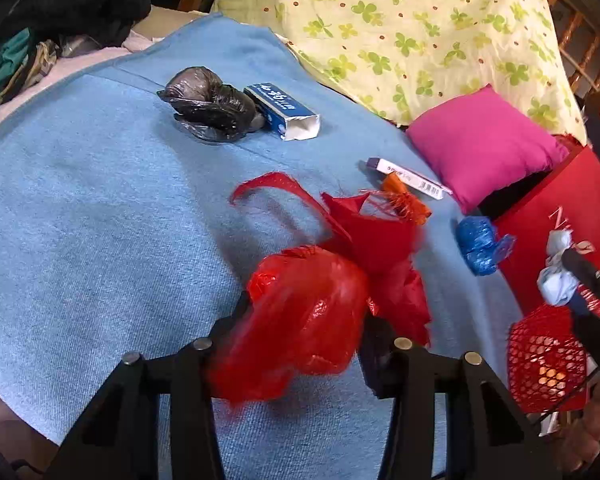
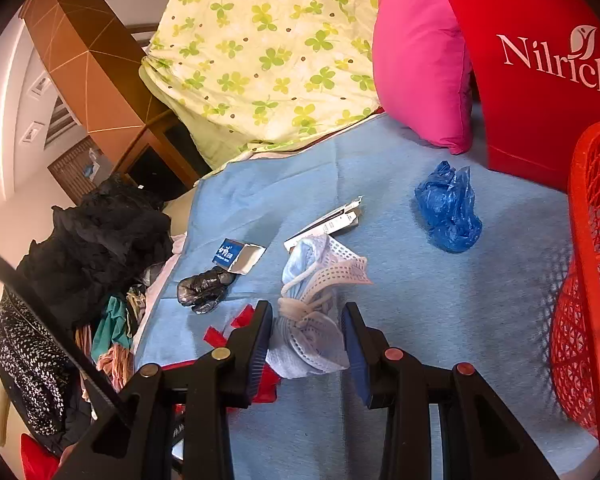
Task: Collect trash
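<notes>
The crumpled red plastic bag [image 1: 304, 320] sits clamped in the left gripper [image 1: 304, 344], lifted over the blue blanket [image 1: 100, 220]. The bundle of pale blue face masks [image 2: 312, 320] is pinched in the right gripper [image 2: 306, 344], beside the red mesh basket [image 2: 588, 280] at the blanket's edge. Both seem mid-carry; next, each load likely goes into that basket, then the crumpled blue plastic bag [image 2: 448, 208] on the blanket.

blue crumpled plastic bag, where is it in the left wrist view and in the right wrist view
Left wrist view: the blue crumpled plastic bag lies right of centre on the blue blanket, beside the red paper bag.
Right wrist view: it lies upper right of centre, below the pink pillow.
Shared landmark: the pink pillow, just beyond the bag in both views.
</notes>
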`<act>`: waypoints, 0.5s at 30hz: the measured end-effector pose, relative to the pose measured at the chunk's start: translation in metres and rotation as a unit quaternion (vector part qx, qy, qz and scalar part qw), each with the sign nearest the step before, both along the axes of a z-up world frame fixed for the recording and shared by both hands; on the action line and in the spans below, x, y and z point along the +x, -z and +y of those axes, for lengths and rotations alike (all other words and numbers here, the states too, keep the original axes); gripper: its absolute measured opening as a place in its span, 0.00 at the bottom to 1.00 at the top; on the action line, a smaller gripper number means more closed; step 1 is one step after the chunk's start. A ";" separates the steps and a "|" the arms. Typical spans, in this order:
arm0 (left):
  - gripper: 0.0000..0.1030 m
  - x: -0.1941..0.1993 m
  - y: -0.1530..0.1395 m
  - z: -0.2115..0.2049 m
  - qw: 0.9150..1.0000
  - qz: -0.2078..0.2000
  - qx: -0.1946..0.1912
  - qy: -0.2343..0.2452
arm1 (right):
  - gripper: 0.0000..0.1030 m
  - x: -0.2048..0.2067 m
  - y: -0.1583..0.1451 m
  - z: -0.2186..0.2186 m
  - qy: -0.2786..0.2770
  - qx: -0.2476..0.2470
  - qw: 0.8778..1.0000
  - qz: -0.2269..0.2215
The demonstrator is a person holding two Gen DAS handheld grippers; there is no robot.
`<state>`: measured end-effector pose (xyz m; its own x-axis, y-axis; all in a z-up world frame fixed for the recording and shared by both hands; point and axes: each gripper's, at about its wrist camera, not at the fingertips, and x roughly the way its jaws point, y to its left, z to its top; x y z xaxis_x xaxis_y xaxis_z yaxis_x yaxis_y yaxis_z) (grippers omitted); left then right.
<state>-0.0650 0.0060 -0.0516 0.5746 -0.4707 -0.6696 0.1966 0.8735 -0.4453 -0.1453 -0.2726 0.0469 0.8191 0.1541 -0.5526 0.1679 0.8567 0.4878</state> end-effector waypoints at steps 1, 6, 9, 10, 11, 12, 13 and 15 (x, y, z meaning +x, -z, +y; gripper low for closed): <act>0.44 0.000 -0.001 0.000 1.000 -0.002 0.001 0.001 | 0.37 0.000 0.000 0.000 0.000 0.000 1.000 -0.001; 0.40 -0.009 -0.010 0.006 1.000 -0.018 0.007 0.001 | 0.37 -0.004 -0.005 0.001 -0.001 -0.005 1.000 -0.007; 0.40 -0.017 -0.021 0.014 0.999 -0.035 0.020 -0.010 | 0.37 -0.005 -0.008 0.003 -0.006 -0.004 1.000 -0.015; 0.40 -0.019 -0.026 0.018 0.999 -0.041 0.025 -0.016 | 0.37 -0.006 -0.009 0.003 -0.009 -0.002 1.000 -0.020; 0.40 -0.021 -0.031 0.022 0.998 -0.047 0.032 -0.023 | 0.37 -0.008 -0.011 0.003 -0.011 -0.002 1.000 -0.026; 0.40 -0.023 -0.037 0.026 0.997 -0.055 0.040 -0.029 | 0.37 -0.008 -0.013 0.004 -0.013 -0.003 0.999 -0.029; 0.40 -0.025 -0.042 0.029 0.996 -0.064 0.046 -0.033 | 0.37 -0.009 -0.015 0.004 -0.014 -0.003 0.999 -0.034; 0.41 -0.027 -0.053 0.033 0.995 -0.081 0.055 -0.038 | 0.37 -0.012 -0.017 0.004 -0.015 -0.003 0.999 -0.040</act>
